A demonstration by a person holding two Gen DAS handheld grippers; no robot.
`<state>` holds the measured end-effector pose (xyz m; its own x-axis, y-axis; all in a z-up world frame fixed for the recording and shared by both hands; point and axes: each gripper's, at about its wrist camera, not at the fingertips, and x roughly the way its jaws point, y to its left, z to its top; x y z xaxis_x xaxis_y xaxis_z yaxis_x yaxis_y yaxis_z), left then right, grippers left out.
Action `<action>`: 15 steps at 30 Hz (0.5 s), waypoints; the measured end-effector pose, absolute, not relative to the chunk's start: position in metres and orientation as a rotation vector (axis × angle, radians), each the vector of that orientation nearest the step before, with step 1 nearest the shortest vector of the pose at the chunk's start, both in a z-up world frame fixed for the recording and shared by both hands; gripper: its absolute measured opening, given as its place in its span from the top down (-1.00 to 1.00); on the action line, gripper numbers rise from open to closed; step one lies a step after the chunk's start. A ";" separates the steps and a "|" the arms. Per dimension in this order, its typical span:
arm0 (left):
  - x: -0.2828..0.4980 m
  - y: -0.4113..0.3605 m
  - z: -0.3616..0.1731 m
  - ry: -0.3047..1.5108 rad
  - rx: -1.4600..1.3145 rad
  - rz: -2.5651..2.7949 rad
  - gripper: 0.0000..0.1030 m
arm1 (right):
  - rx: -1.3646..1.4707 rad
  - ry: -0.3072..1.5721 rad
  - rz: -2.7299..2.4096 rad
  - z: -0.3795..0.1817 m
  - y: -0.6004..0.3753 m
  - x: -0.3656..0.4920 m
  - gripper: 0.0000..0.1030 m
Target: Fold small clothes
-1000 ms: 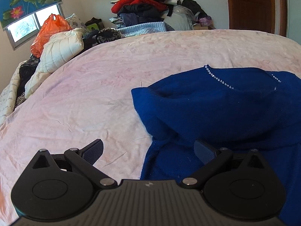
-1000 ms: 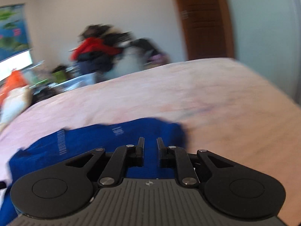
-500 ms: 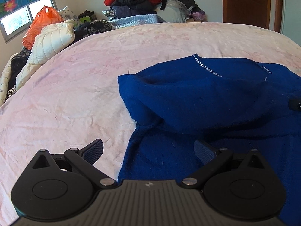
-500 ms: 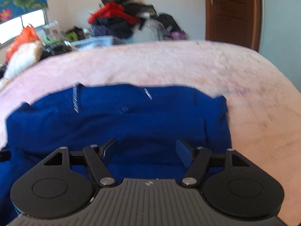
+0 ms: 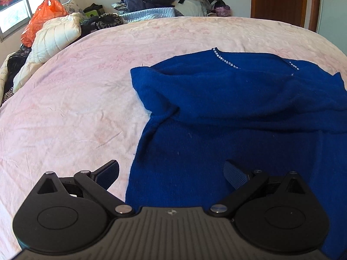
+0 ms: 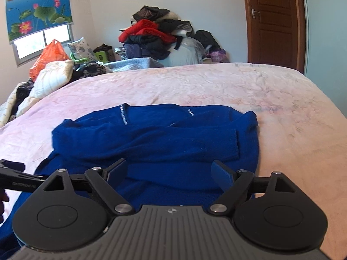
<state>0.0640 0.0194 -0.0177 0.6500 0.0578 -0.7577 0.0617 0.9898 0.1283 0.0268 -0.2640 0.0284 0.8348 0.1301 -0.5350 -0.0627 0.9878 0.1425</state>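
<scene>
— Lying flat on the pink bedspread [image 6: 216,86], that blue sweater [image 6: 156,138] has both sleeves folded across its chest, one over the other, with the sparkly neckline at the far edge.

— And the tongs?

— The right gripper [image 6: 168,173] hangs low over the near half of the sweater. Its jaws are opening, already wide, and nothing is caught between them; the cloth just lies underneath. The cuff of the top sleeve ends a little beyond its right finger.

— The left one?

— The left gripper [image 5: 171,174] stands wide apart too, gripping nothing. It sits at the sweater's left edge: one finger [image 5: 107,173] over bare bedspread, the other [image 5: 235,176] over blue knit. From the right-hand camera you can see its side poking in at the left, level with the sweater's hem.

— What else is around?

— A heap of clothes [image 6: 156,39] is stacked against the far wall, with red on top. By the window [image 6: 41,43] there's an orange plastic bag [image 6: 48,58] and a white quilted jacket [image 5: 55,36] at the bed's edge. A brown door [image 6: 273,21] stands in the right corner.
</scene>
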 end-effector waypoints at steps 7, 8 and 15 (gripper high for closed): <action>0.046 0.020 -0.017 0.880 0.149 -0.020 -1.00 | 0.204 0.576 0.149 0.037 -0.264 -0.020 -0.92; 0.043 0.020 -0.017 0.881 0.152 -0.020 -1.00 | 0.211 0.579 0.152 0.037 -0.263 -0.025 -0.92; 0.026 0.021 -0.017 0.892 0.163 -0.037 -1.00 | 0.218 0.625 0.186 0.023 -0.254 -0.054 -0.92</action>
<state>0.0257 0.0207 -0.0173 0.6278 0.0355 -0.7775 0.1000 0.9870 0.1258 -0.0545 -0.2544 0.0235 0.7954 0.2375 -0.5577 -0.1061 0.9604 0.2576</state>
